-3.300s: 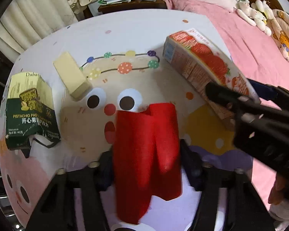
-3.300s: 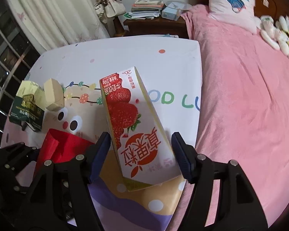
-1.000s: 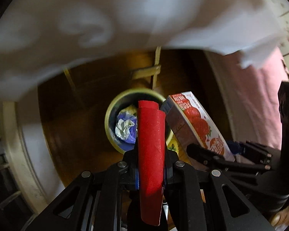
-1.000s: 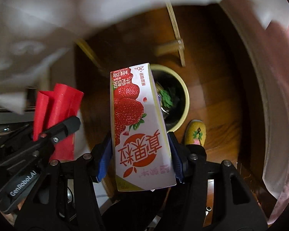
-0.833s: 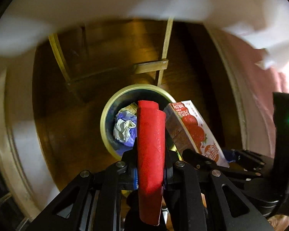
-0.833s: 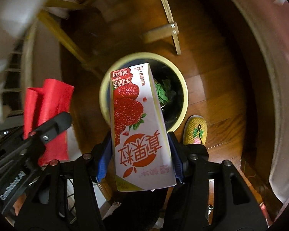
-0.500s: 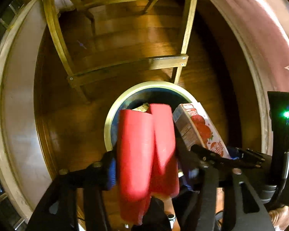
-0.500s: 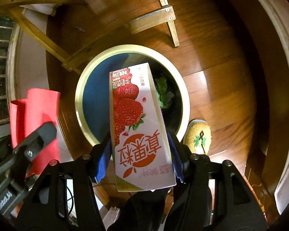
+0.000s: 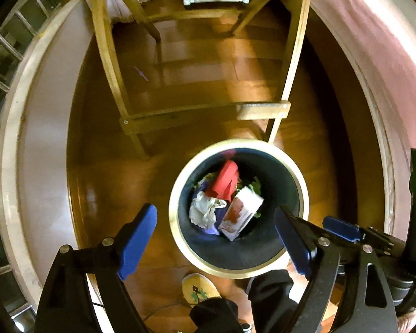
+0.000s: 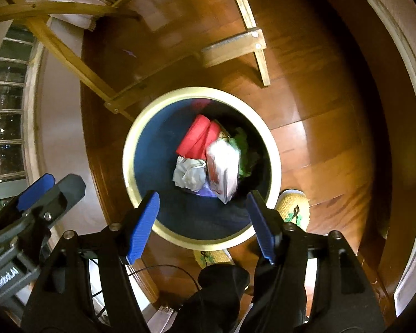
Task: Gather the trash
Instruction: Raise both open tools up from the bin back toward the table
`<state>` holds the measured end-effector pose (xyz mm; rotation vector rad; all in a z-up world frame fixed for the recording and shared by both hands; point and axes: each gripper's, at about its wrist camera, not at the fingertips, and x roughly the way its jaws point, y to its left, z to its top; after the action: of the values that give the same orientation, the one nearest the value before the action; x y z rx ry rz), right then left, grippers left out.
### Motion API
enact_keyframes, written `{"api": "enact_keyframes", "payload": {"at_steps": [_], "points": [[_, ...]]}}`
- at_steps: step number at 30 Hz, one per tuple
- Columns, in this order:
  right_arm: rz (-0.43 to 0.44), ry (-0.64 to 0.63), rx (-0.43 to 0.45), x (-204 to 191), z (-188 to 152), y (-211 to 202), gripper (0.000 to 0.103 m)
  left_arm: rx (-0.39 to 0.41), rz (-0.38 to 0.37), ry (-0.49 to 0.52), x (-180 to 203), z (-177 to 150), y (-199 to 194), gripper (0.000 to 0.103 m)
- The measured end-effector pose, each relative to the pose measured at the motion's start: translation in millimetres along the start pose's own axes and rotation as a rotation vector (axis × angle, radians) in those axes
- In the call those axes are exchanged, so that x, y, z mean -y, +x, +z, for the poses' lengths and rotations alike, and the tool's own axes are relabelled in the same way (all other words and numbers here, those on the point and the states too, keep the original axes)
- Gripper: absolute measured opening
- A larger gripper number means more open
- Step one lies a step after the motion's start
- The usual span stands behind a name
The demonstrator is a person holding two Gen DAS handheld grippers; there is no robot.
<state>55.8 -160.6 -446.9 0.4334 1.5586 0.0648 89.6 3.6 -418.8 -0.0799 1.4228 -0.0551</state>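
Note:
A round bin with a pale yellow rim stands on the wooden floor below both grippers. Inside lie the red packet, the strawberry milk carton, crumpled white paper and green scraps. My left gripper is open and empty above the bin's near rim. My right gripper is open and empty above the bin. The left gripper also shows at the left of the right wrist view.
A wooden table frame stands just beyond the bin. The person's yellow slippers are beside the bin's near edge. Pink bedding hangs on the right. A white wall and window are on the left.
Both grippers have opened. The red packet and the strawberry milk carton have dropped out of them into the bin.

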Motion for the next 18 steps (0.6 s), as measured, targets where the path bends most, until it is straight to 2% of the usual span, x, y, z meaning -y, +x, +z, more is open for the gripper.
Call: {"api": "enact_keyframes", "payload": {"at_steps": [8,13,18], "points": [[0.047,-0.037,0.037,-26.8,-4.9,-50.5,0.063,0.063,0.015,-0.018,-4.4,3.6,-71.3,0.088],[0.076,-0.070,0.082,-49.1,-9.8,-107.9,0.063,0.109,0.007,-0.016,-4.0,7.8,-132.0,0.088],[0.097,-0.087,0.126,-69.8,-15.4,-173.1,0.063,0.170,-0.011,-0.012,0.1,12.6,-211.1,0.088]]}}
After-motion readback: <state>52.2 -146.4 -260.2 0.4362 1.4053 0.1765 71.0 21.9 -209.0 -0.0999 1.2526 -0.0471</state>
